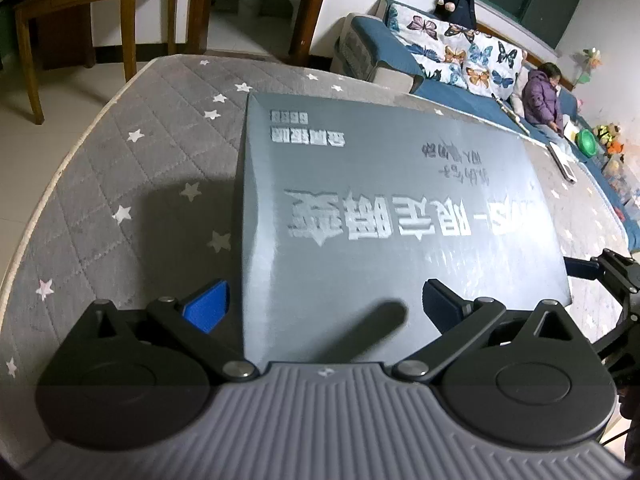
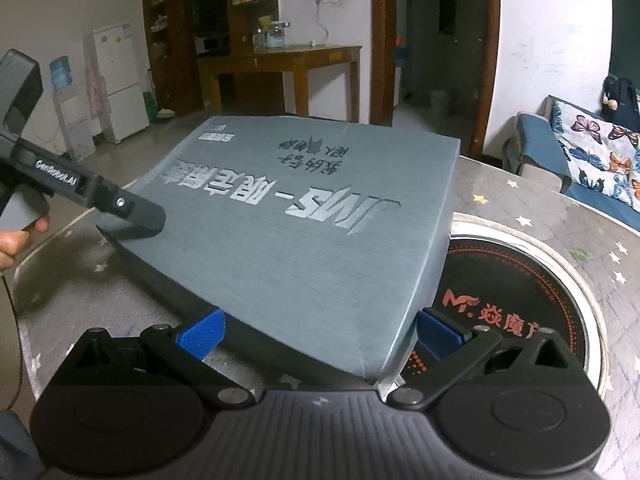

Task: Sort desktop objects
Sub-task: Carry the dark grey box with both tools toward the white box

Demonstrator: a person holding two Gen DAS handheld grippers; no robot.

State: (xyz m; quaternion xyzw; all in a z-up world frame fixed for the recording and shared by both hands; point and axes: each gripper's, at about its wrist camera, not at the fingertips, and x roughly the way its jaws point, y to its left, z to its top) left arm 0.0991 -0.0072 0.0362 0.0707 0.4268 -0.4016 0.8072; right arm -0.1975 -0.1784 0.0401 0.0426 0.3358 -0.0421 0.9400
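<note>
Both hand-held grippers (image 1: 324,304) (image 2: 318,332) gape, seemingly straddling the grey box (image 2: 304,216).

Butterfly sofa (image 1: 460,56), wood desk (image 2: 288,64), fridge (image 2: 120,80) in bkgd.

both tools stood wide open. the left tool (image 1: 324,304) pointed forward and low, level; the right tool (image 2: 318,330) likewise, its blue pads (image 2: 200,332) spread apart.

A lived-in home's main room: a blue sofa (image 1: 390,46) draped in a butterfly-print throw (image 1: 464,58), a white refrigerator (image 2: 120,80) beside a water dispenser (image 2: 62,76), a wooden side table (image 2: 280,66), and a round bench with a star-patterned quilted cover (image 1: 132,184) and a built-in induction cooktop (image 2: 516,300).
</note>
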